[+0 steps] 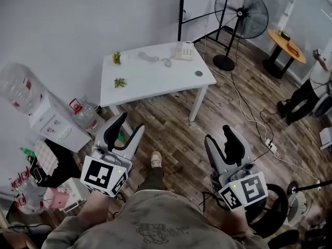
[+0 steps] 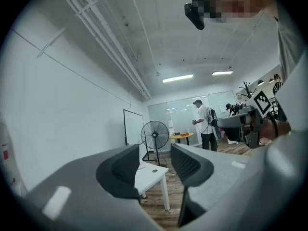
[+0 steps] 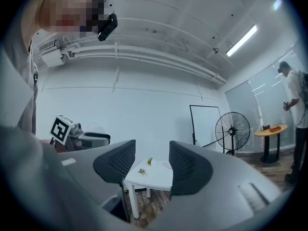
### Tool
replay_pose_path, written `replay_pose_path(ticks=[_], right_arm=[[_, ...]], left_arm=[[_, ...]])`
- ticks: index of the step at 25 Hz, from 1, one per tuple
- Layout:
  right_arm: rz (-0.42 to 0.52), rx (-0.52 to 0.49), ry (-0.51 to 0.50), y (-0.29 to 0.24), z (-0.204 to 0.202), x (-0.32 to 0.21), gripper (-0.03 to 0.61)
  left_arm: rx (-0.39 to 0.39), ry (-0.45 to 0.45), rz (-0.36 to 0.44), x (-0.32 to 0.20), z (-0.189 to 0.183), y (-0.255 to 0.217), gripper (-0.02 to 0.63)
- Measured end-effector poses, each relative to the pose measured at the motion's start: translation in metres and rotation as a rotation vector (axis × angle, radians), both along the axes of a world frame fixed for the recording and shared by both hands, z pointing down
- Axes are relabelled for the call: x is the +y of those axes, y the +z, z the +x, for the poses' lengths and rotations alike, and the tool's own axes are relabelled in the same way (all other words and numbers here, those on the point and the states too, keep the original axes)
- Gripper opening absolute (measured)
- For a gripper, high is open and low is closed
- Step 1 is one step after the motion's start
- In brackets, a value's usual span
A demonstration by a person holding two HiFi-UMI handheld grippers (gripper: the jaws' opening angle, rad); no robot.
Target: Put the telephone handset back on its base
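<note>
Across the room stands a white table (image 1: 155, 77). On its far right corner sits the white telephone base (image 1: 184, 51). The handset (image 1: 148, 57) lies off the base, flat on the tabletop to its left, with the coiled cord (image 1: 167, 62) between them. My left gripper (image 1: 127, 131) and right gripper (image 1: 220, 140) are held low in front of the person, well short of the table, both open with nothing between the jaws. In the left gripper view the open left gripper (image 2: 154, 170) frames the table's corner (image 2: 150, 177). The right gripper (image 3: 151, 165) frames the table (image 3: 151, 174) too.
Two small plants (image 1: 120, 82) and a small round disc (image 1: 198, 73) share the tabletop. A standing fan (image 1: 240, 14) and a round wooden table (image 1: 287, 45) are at the back right, near a person (image 1: 311, 87). Cables (image 1: 254, 123) cross the wood floor. A water dispenser (image 1: 46, 118) stands left.
</note>
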State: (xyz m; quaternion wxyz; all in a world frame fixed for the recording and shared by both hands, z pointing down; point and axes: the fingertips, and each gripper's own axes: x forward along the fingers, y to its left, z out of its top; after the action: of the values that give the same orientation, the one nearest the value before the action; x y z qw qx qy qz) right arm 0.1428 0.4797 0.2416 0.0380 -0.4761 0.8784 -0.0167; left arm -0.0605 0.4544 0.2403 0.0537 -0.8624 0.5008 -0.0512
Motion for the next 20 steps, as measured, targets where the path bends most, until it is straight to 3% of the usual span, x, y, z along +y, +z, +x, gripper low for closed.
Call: replay_pose_path(ticks=[10,20], right_arm=[[-0.033,0.03,0.043,0.017,0.005,-0.062,0.238],[-0.06,0.064,0.043,0.016,-0.026,-0.179,0.242]], left_arm=[[0.001,0.018,-0.012,-0.067,-0.002,0.016,0.193],[-0.019,0.021,-0.018,-0.18,-0.03,0.015,0.193]])
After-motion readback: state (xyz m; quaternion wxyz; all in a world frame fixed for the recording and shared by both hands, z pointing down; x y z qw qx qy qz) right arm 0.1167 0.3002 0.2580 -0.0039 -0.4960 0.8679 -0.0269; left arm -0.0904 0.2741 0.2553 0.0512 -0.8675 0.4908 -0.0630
